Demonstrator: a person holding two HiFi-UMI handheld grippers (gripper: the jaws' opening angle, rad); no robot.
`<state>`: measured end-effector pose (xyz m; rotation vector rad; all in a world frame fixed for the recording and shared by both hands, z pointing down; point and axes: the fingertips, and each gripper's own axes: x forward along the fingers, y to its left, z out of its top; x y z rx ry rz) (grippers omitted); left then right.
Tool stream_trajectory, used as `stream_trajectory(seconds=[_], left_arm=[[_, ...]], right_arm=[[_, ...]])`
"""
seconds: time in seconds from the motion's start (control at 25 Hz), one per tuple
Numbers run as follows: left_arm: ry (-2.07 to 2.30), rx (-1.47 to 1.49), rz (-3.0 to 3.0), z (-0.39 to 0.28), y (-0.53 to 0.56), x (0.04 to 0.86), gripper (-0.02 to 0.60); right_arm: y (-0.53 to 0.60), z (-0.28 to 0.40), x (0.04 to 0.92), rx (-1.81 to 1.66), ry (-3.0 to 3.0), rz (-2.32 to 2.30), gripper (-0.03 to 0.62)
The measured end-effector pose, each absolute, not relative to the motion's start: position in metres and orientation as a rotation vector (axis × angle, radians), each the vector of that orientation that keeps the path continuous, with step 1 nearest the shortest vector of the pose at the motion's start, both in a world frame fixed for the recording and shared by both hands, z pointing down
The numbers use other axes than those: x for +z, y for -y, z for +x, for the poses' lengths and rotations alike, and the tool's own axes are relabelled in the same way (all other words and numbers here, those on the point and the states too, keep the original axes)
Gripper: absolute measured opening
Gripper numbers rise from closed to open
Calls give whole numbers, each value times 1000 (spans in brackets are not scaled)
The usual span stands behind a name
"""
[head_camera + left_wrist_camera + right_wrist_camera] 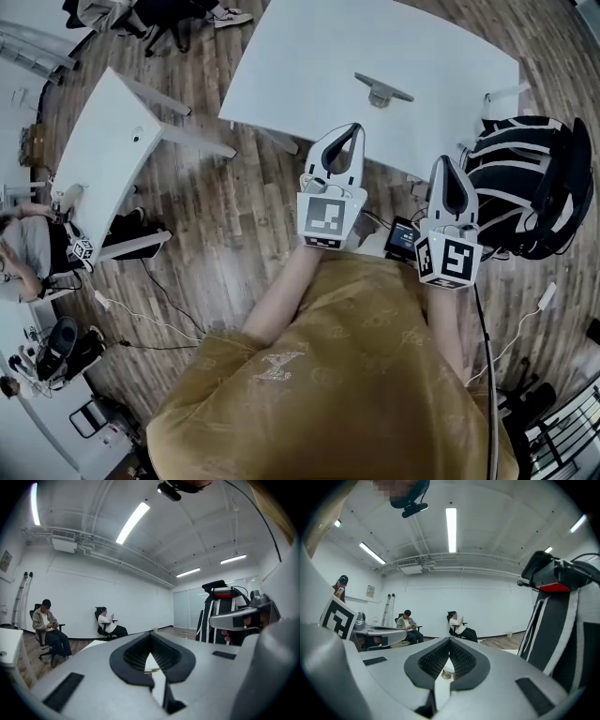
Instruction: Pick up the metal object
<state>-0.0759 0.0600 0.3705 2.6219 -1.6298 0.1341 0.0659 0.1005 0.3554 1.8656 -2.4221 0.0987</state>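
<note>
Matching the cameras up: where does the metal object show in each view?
Head view: metal object on the white table, upper middle.
Left gripper view: probably the small glint between its fingers.
Right gripper view: likewise, low centre.
Shared landmark: black-and-white chair, right side in all.

A white table (300,56) carries a lone metal object (382,91).

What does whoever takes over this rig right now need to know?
Grippers: the left gripper is shut and empty, at the near edge of the white table; the right gripper is shut and empty, to its right.
Things: the metal object lies on the white table, beyond both grippers, untouched.
Done: nothing picked up yet.
Left to do: open a gripper, reach to the metal object, close on it, lift.
</note>
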Motion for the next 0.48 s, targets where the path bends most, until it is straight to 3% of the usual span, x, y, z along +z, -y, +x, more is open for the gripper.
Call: stream_trajectory(seconds=[0.48], left_arm=[[1594,142,2639,-72,-24,376,6]], right_arm=[[-58,69,361,132,2415,1876,6]])
